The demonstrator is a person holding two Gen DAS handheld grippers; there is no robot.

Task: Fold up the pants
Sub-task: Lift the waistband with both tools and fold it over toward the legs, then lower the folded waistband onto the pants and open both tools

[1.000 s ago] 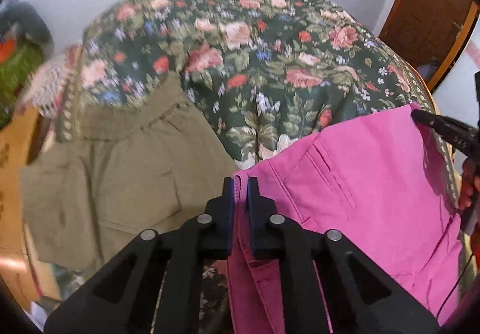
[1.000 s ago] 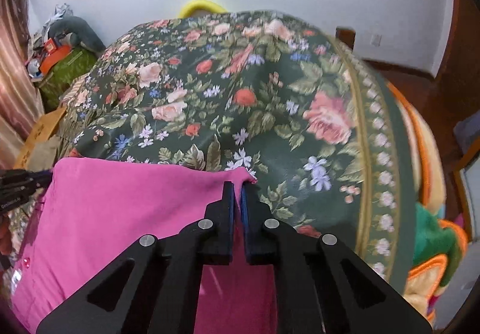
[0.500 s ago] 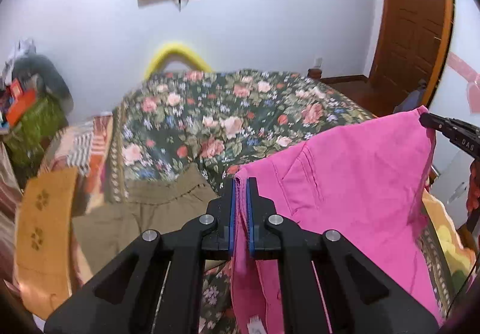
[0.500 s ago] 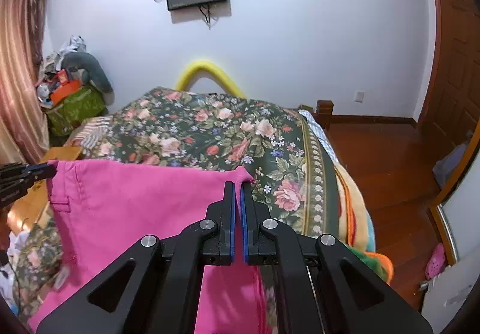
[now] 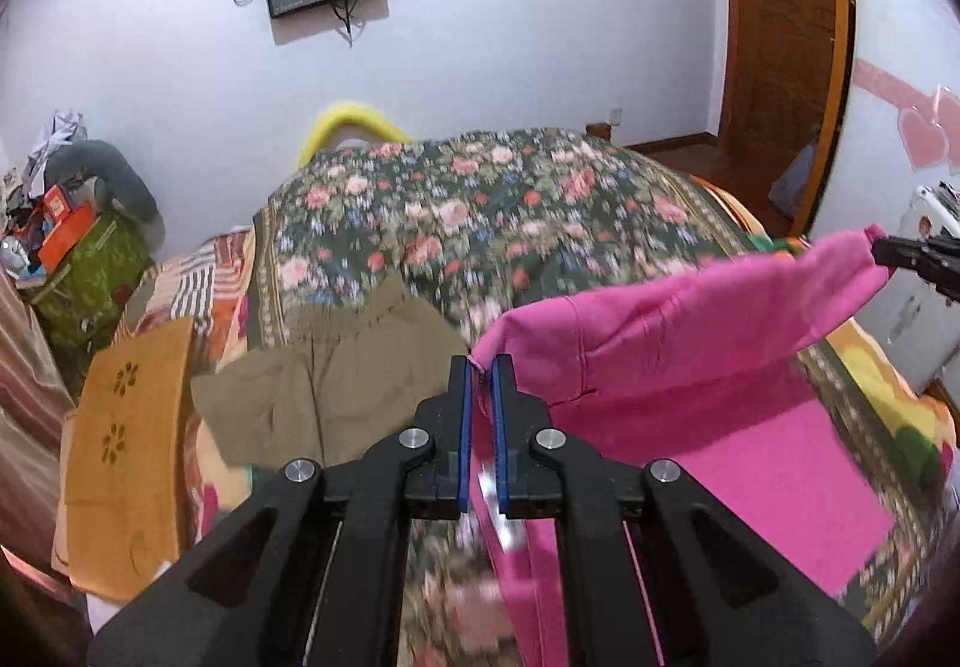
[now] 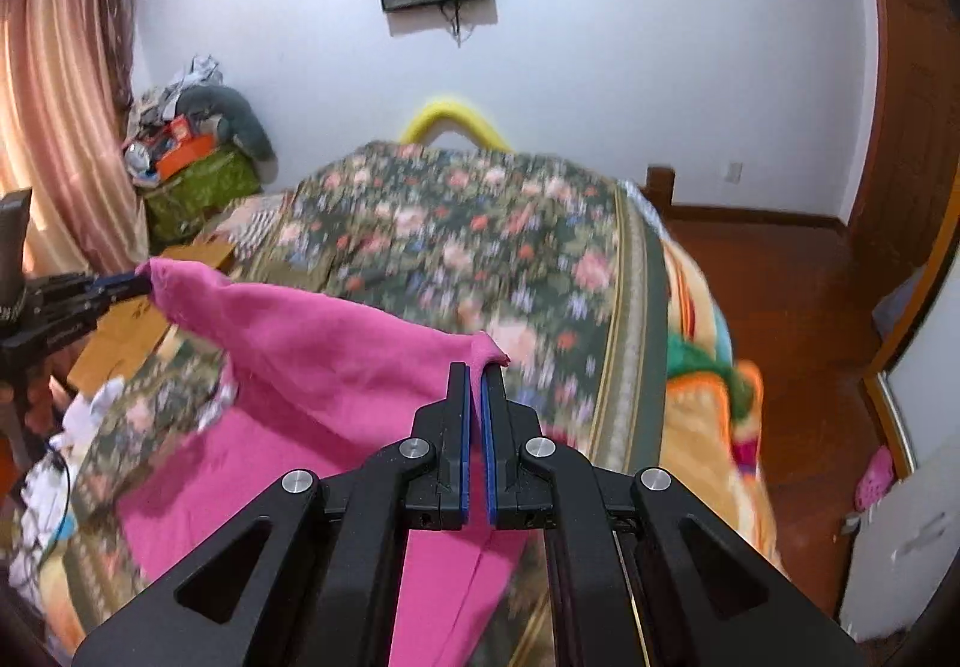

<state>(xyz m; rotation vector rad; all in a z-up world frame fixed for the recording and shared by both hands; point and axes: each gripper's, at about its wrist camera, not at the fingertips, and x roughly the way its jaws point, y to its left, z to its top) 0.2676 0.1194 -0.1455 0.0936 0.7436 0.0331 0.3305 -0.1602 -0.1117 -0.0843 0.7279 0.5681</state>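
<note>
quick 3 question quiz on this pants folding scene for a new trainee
1. True or false: both grippers are shut on the pink pants.
2. Which garment lies flat on the floral bedspread, untouched? A) olive shorts B) white shirt C) blue jeans
3. Fill in: in the left wrist view, the right gripper pinches the pants at the picture's ____ edge.

Key: 1 true, as the left gripper and the right each pinch an upper corner, the cloth sagging between them; 2 A; 3 right.
</note>
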